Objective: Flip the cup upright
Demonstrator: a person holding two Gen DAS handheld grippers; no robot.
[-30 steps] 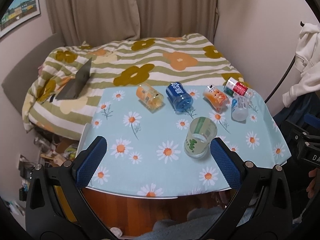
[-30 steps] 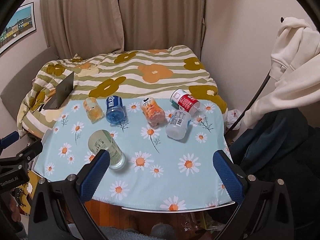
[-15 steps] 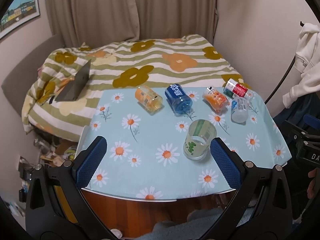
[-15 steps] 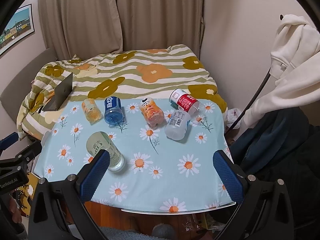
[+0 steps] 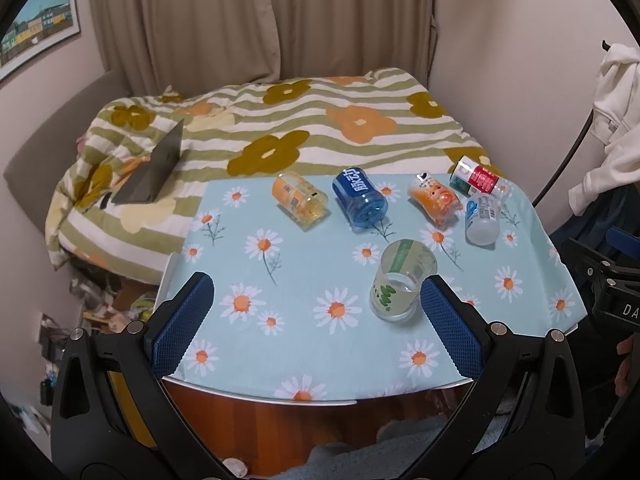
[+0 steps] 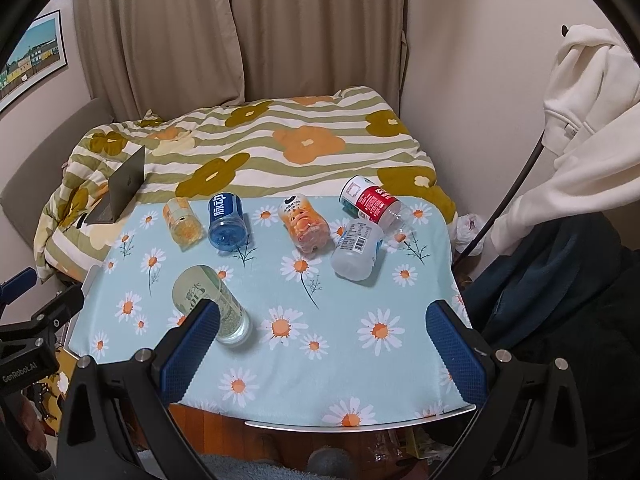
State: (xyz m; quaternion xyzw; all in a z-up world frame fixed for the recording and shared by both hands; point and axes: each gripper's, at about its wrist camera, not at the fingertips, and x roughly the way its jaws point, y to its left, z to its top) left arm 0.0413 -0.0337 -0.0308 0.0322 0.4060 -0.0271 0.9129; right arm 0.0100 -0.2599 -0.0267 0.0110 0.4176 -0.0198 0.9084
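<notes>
Left wrist view shows our left gripper (image 5: 316,300) spread wide and empty above the near edge of the worktop (image 5: 400,376), its right pad just beside the green-labelled cup (image 5: 402,286), which lies on its side on the daisy cloth. Our right gripper (image 6: 324,328) is equally wide open and holds nothing, its left pad overlapping the same cup (image 6: 210,306) in its view. We judge the approach best made by centring one gripper over the cup's body and closing across its width, clear of the bottles (image 5: 360,202) behind, before tipping it up.
</notes>
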